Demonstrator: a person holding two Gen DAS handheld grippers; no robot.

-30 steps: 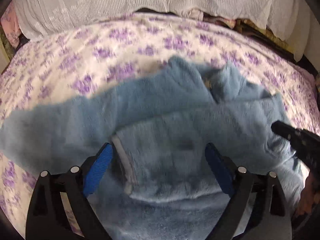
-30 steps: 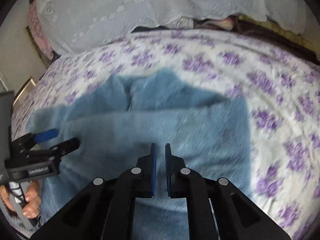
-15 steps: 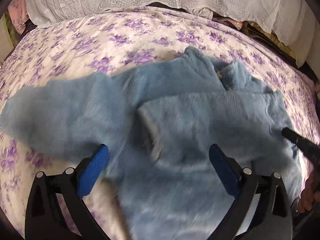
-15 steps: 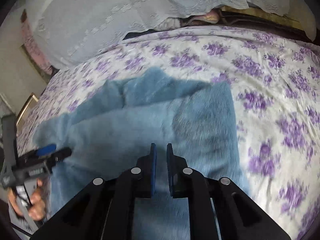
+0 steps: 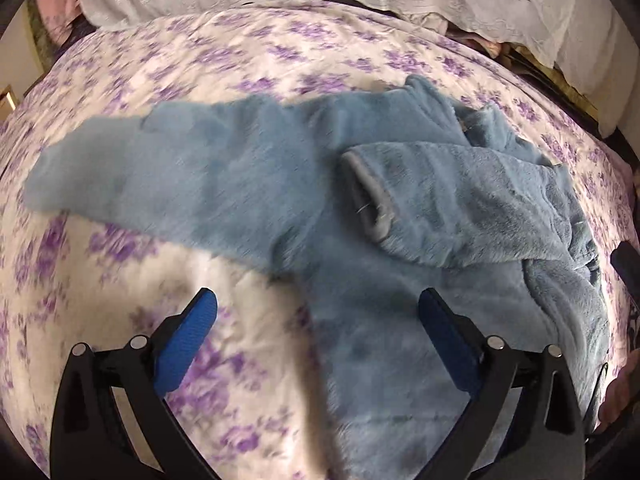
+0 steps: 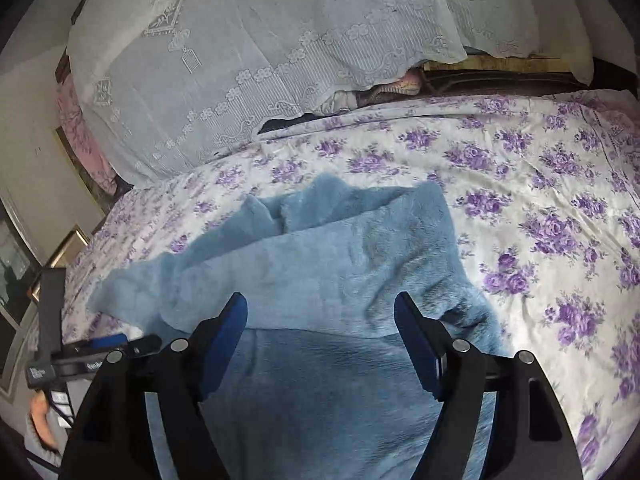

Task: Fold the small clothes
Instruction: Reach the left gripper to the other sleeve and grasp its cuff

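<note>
Lying spread on the purple-flowered bedsheet (image 5: 280,48), a fluffy blue garment (image 5: 380,288) — body in the middle, one sleeve (image 5: 140,172) stretched flat out to the left side of the left wrist view, the other sleeve (image 5: 460,196) folded across the chest with its grey cuff (image 5: 372,200) turned up near the centre. Bunched into ridges along the garment's right edge, close to the collar (image 5: 476,120). Hovering above the lower hem, the left gripper (image 5: 316,320) with its blue pads (image 5: 188,340) set wide apart and gripping nothing — one pad over bare sheet, the other over blue fleece. Seen from the other side, the right gripper (image 6: 320,320) likewise spread wide, empty, both pads (image 6: 224,332) over the garment's body. Resting across the chest in that view, the folded sleeve as a broad raised band. Showing at the left edge of the right wrist view, the left gripper's black frame, with a hand (image 6: 40,416) below it. Draped behind the bed, a white lace cloth (image 6: 240,60); beside it at the far left, something pink (image 6: 76,120), too unclear to name.
</note>
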